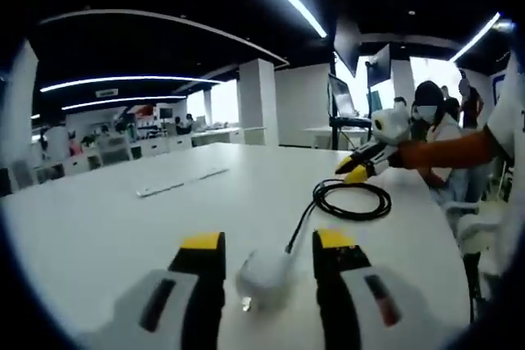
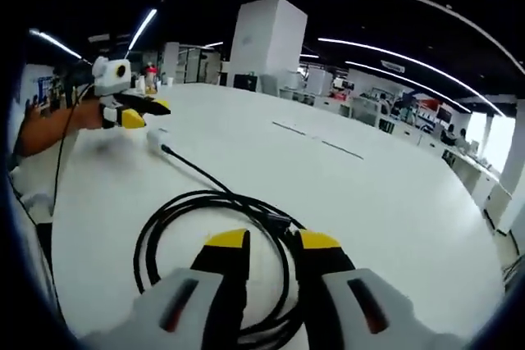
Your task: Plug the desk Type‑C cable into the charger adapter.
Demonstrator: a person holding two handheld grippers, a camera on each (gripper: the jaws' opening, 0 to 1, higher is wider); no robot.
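table: big white desk (image 1: pixel 123 227), it runs way back in both your views, mostly bare. You've got 2 thin flat light strips (image 1: pixel 182 181) lying further out on it in the left gripper view; they look like 2 thin lines (image 2: pixel 320 138) from the right gripper view, can't tell what they are.

room: open office, long ceiling light strips, white pillar (image 2: pixel 267 38), desks and monitors at the back, a few people sitting beyond the far edge in the left gripper view.

cable: black Type-C cable (image 1: pixel 354 199), coiled in a loose loop on the table. In the right gripper view the coil (image 2: pixel 213 235) sits right in front of your right jaws and partly under them, with 1 straight run heading out toward the adapter.

charger adapter: small white block (image 1: pixel 267 275), blurry, sitting between your left jaws. The cable's end reaches up to it and looks plugged in or at least touching it; too blurry to call.

left gripper: yours (image 1: pixel 269 264), yellow-tipped jaws spread either side of the adapter, a gap on both sides, not clamping it. From the right gripper view it (image 2: pixel 138 112) is over by the adapter (image 2: pixel 156 138).

right gripper: yours (image 2: pixel 272 253), jaws apart with nothing pinched, hanging over the coil. In the left gripper view it (image 1: pixel 354 168) floats just past the loop.
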